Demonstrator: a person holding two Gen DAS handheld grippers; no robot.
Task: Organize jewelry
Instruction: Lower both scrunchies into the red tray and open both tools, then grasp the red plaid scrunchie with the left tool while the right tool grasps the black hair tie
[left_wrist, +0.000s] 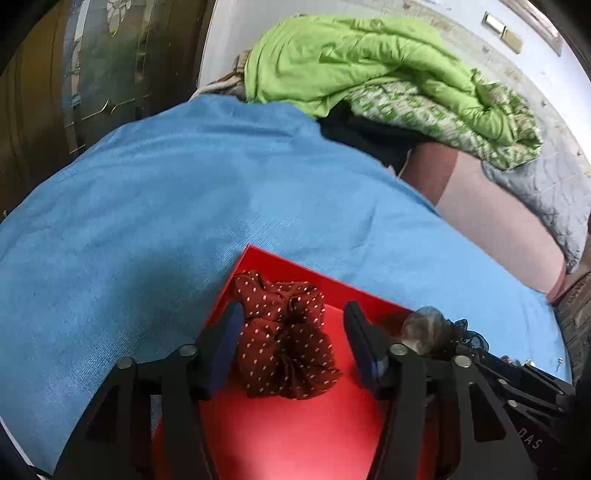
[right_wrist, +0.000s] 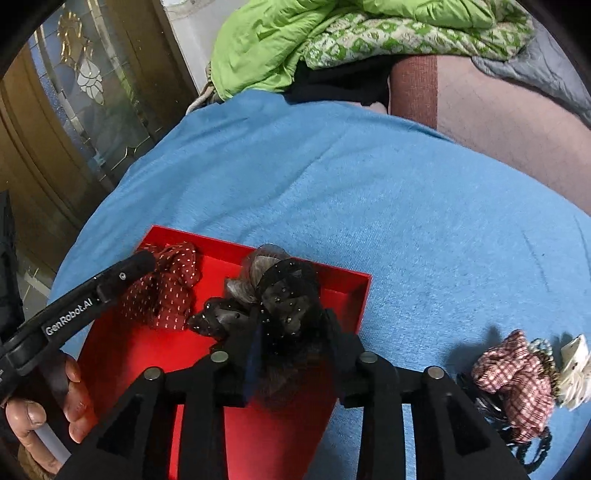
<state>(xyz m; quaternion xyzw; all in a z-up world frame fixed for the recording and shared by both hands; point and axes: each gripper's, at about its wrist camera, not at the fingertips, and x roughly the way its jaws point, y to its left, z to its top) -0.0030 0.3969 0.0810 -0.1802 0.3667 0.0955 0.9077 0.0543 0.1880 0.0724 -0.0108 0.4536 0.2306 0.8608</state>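
A red tray (left_wrist: 295, 435) (right_wrist: 347, 291) lies on a blue cloth. A dark red dotted scrunchie (left_wrist: 284, 332) (right_wrist: 166, 291) lies in it. My left gripper (left_wrist: 291, 325) is open, its fingers on either side of that scrunchie, just above it. My right gripper (right_wrist: 291, 343) is shut on a black and grey mesh scrunchie (right_wrist: 273, 295) and holds it over the tray's right part; this scrunchie also shows in the left wrist view (left_wrist: 428, 328). A pile of hair pieces, with a red checked scrunchie (right_wrist: 517, 376) and a white clip (right_wrist: 574, 369), lies on the cloth at the right.
The blue cloth (left_wrist: 166, 221) (right_wrist: 369, 184) covers a bed. Green bedding (left_wrist: 369, 66) (right_wrist: 332, 33) is heaped at the far side, with a grey quilt (left_wrist: 546, 192) beside it. A wooden door with glass (right_wrist: 74, 110) stands to the left.
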